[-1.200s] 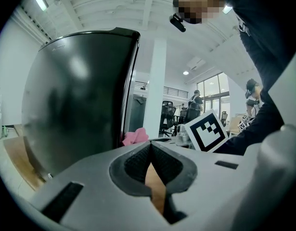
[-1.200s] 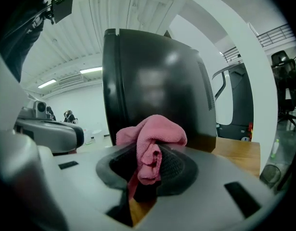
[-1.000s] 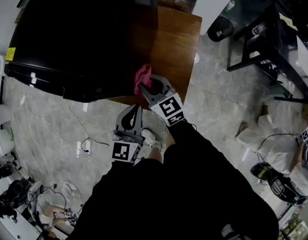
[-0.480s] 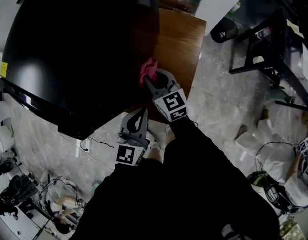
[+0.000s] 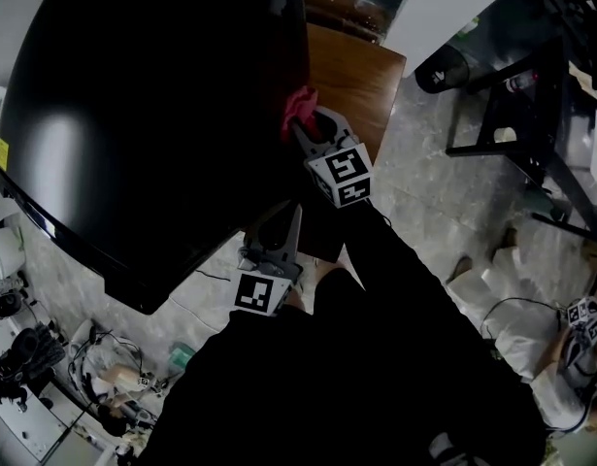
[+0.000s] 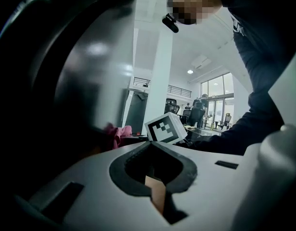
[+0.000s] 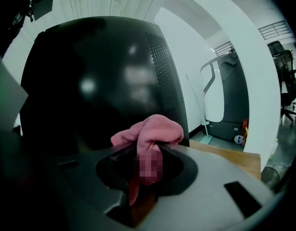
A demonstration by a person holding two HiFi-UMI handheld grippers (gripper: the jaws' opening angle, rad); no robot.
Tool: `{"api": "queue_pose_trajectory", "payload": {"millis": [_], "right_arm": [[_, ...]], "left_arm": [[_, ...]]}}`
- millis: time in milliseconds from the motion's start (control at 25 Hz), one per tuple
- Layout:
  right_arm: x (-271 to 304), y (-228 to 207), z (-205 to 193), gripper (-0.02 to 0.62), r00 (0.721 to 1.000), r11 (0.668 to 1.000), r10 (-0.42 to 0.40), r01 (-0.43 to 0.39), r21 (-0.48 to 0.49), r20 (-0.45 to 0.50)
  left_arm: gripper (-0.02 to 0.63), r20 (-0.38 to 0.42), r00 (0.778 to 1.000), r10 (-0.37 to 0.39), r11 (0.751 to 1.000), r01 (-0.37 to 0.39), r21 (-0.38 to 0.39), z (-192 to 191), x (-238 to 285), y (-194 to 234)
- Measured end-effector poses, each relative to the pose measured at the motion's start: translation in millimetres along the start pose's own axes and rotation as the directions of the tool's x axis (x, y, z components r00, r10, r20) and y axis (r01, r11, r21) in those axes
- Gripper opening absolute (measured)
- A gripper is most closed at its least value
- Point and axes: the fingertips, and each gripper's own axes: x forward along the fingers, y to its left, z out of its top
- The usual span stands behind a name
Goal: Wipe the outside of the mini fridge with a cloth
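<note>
Pink cloth point(image 5: 299, 101) wadded in right tongs point(image 5: 301, 126), poking forward at black mini fridge point(image 5: 152, 115); left tongs point(image 5: 293, 217) closed, empty.

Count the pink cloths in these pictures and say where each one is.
1. The pink cloth is clamped in the right gripper, beside the black mini fridge. No other shows, though the fridge could hide one.

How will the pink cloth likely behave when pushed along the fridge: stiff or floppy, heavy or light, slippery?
Probably floppy: the cloth droops in folds over the right gripper. Likely light, since a pinch holds the whole bunch up. Its fuzzy weave may drag slightly on the glossy fridge.
</note>
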Motion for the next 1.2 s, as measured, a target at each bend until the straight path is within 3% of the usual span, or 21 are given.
{"api": "queue_pose_trajectory", "payload": {"millis": [360,760,960,1200], "right_arm": [[26.6,-50.0,11.2,0.101,0.999,1.0,-0.013,0.012,-0.021,-0.036],[23.1,-86.6,28.1,0.101,0.996,0.998,-0.055,0.052,-0.045,-0.067],[-40.8,-60.3,78.6,0.101,0.998,0.997,-0.059,0.061,-0.047,0.036],[-136.7,13.0,144.0,0.101,0.984,0.996,-0.055,0.067,-0.062,0.17]], "left_arm": [[0.006,0.043,0.998,0.04,0.999,-0.041,0.011,31.7,32.3,-1.3],[0.006,0.046,0.998,0.052,0.999,-0.051,-0.01,58.1,24.4,-14.8],[0.006,0.047,0.999,0.015,1.0,-0.015,-0.005,83.6,-2.6,-23.5],[0.006,0.057,0.989,-0.133,0.991,0.132,0.021,119.9,-50.9,-50.4]]}}
